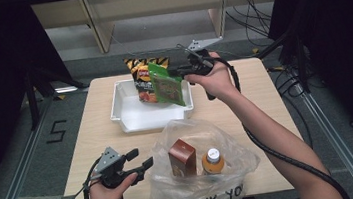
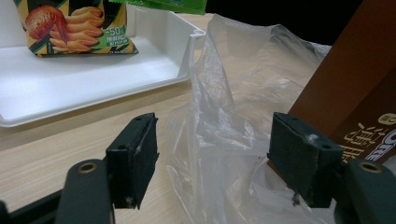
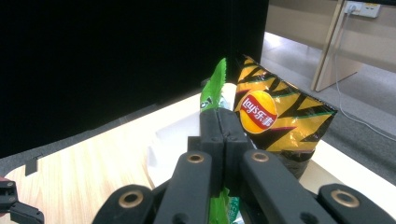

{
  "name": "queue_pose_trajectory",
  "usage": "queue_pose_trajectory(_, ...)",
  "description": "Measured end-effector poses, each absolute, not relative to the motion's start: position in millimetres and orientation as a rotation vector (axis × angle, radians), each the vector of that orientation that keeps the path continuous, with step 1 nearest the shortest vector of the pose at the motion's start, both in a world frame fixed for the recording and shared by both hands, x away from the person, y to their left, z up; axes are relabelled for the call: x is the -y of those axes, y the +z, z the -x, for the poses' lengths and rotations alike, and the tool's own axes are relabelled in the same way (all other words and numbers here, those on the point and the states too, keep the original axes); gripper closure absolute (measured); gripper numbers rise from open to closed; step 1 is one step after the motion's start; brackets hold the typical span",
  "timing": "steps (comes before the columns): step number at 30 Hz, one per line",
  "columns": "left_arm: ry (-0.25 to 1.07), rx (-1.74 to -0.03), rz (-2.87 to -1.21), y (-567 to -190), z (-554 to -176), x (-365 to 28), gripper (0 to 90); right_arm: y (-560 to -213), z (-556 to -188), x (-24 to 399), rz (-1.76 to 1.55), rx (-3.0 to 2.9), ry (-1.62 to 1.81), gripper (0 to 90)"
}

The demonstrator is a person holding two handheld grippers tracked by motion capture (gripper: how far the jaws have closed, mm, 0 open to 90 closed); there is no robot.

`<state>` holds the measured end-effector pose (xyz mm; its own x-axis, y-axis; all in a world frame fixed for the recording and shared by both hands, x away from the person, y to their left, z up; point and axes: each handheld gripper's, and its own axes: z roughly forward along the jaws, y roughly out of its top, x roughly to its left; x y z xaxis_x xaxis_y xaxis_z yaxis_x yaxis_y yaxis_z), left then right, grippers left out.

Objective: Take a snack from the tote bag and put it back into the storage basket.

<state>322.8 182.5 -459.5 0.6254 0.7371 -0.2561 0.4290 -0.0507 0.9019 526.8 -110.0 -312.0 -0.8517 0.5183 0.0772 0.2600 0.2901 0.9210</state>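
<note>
We see the right hand-held gripper (image 1: pixel 184 69) clamped on the top edge of the green packet (image 1: pixel 166 84), which hangs over the right rim of the white tray (image 1: pixel 129 122) at the far middle of the surface (image 1: pixel 260 105). A chips bag (image 1: pixel 140 78) stands just behind it in the tray. Near us, the left hand-held gripper (image 1: pixel 141 161) rests with jaws apart, empty, just left of the plastic bag (image 1: pixel 230 143) holding a brown box (image 1: pixel 181 157) and a bottle (image 1: pixel 212 161). Bare surface lies left of the tray and between tray and bag.
</note>
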Motion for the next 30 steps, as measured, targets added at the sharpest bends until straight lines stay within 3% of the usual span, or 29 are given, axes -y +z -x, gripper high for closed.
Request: queue_pose_trajectory(30,0.327,-0.963,-1.682,-459.3,-323.0,-182.3,32.0,-321.4,-542.0,95.4,-0.725,-2.334,1.563,90.0)
